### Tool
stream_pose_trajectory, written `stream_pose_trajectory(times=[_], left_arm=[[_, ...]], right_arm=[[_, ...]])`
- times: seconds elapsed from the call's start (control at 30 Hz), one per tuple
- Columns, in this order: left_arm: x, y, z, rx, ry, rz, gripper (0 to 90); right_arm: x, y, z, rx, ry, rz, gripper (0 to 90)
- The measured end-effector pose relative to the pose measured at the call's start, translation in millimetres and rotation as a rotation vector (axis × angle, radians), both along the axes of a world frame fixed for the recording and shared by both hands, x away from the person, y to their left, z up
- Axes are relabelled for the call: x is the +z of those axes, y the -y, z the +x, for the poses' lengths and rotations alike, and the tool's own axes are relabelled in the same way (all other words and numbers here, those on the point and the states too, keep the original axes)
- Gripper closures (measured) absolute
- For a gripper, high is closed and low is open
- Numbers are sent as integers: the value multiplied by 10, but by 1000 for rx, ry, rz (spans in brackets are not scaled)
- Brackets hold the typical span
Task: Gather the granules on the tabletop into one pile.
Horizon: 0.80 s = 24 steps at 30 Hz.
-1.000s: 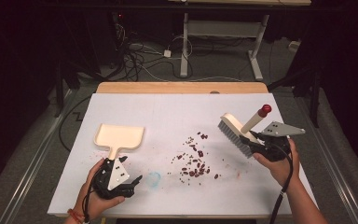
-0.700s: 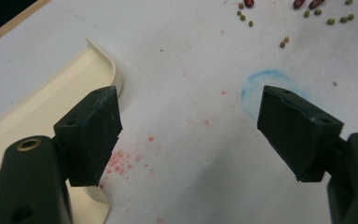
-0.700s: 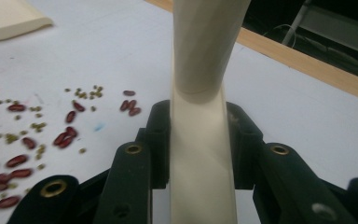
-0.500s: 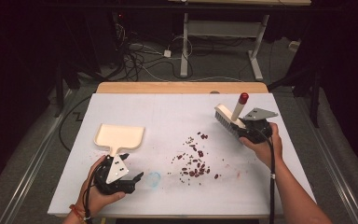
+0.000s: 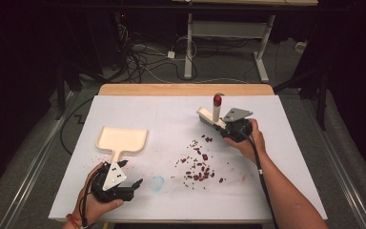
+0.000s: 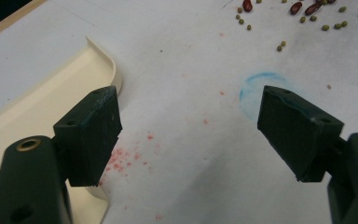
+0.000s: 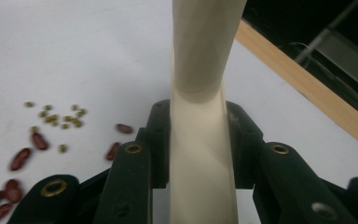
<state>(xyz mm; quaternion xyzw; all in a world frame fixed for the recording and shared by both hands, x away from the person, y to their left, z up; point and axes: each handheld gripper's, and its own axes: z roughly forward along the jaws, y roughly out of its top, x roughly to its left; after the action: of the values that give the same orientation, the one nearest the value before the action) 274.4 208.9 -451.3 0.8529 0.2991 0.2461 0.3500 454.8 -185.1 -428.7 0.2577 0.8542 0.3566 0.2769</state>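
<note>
Clamping the cream brush (image 5: 211, 116) by its handle in my right gripper (image 5: 228, 127), I hold its bristles on the surface (image 5: 286, 157) just beyond the spilled beans (image 5: 198, 164), placed, I judge, to sweep them back toward me. My left gripper (image 5: 131, 187) waits wide open and empty just beside the dustpan (image 5: 121, 140) handle, well apart from the spill, likely ready to grasp the pan.

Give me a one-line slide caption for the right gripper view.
Right hand-held gripper shut on the cream brush handle, with red beans and small green beans scattered on the white table.
</note>
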Motion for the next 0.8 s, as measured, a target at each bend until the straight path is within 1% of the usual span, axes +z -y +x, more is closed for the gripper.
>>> stream_pose_trajectory(times=[0.03, 0.07, 0.1, 0.13, 0.17, 0.2, 0.23, 0.27, 0.3, 0.37, 0.4, 0.43, 0.47, 0.5, 0.53, 0.57, 0.6, 0.63, 0.67, 0.73, 0.8], left_arm=[[-1, -2, -2, -1, -3, -3, 203], [-3, 0, -4, -1, -3, -7, 203], [1, -1, -5, -3, -2, 0, 203], [2, 1, -5, -4, -2, -1, 203], [3, 3, -2, -6, -2, -2, 203], [2, 6, 0, -6, -3, -4, 203], [0, 9, 3, -8, -6, -4, 203], [0, 13, 11, -15, 3, 2, 203], [-6, 23, 6, -14, -10, 1, 203], [-11, 38, 1, -21, -13, 5, 203], [-11, 45, -3, -23, -12, 7, 203], [-10, 49, -6, -25, -12, 9, 203], [-9, 52, -8, -27, -12, 8, 203], [-8, 53, -9, -28, -12, 9, 203], [-8, 54, -8, -28, -12, 9, 203], [-10, 54, -8, -27, -13, 9, 203], [-12, 55, -9, -27, -13, 11, 203], [-12, 55, -13, -26, -12, 12, 203], [-9, 53, -17, -27, -12, 15, 203], [-6, 52, -30, -26, -10, 17, 203], [-5, 53, -46, -26, -8, 17, 200]], right_arm=[[-39, -67, -71, 47, -3, -11, 673], [-52, -92, -111, 70, -4, -14, 673], [-60, -109, -149, 95, -1, -18, 673], [-60, -109, -149, 95, -1, -18, 673], [-62, -124, -195, 113, -5, -16, 673], [-59, -145, -277, 156, -6, -14, 672], [-59, -145, -277, 156, -6, -14, 672], [-55, -152, -315, 184, -12, -12, 673], [-51, -158, -348, 213, -14, -9, 673], [-47, -174, -421, 246, -25, -8, 672], [-52, -189, -496, 271, -26, -12, 672], [-52, -190, -533, 285, -24, -20, 672], [-50, -190, -568, 302, -24, -18, 672], [-50, -190, -568, 302, -24, -18, 672], [-39, -181, -642, 332, -27, -21, 672], [-32, -178, -675, 345, -28, -21, 672], [-32, -178, -675, 345, -28, -21, 672], [-17, -169, -742, 367, -29, -21, 673], [-17, -169, -742, 367, -29, -21, 673], [-1, -162, -812, 374, -28, -25, 673], [4, -150, -862, 390, -29, -17, 673]])
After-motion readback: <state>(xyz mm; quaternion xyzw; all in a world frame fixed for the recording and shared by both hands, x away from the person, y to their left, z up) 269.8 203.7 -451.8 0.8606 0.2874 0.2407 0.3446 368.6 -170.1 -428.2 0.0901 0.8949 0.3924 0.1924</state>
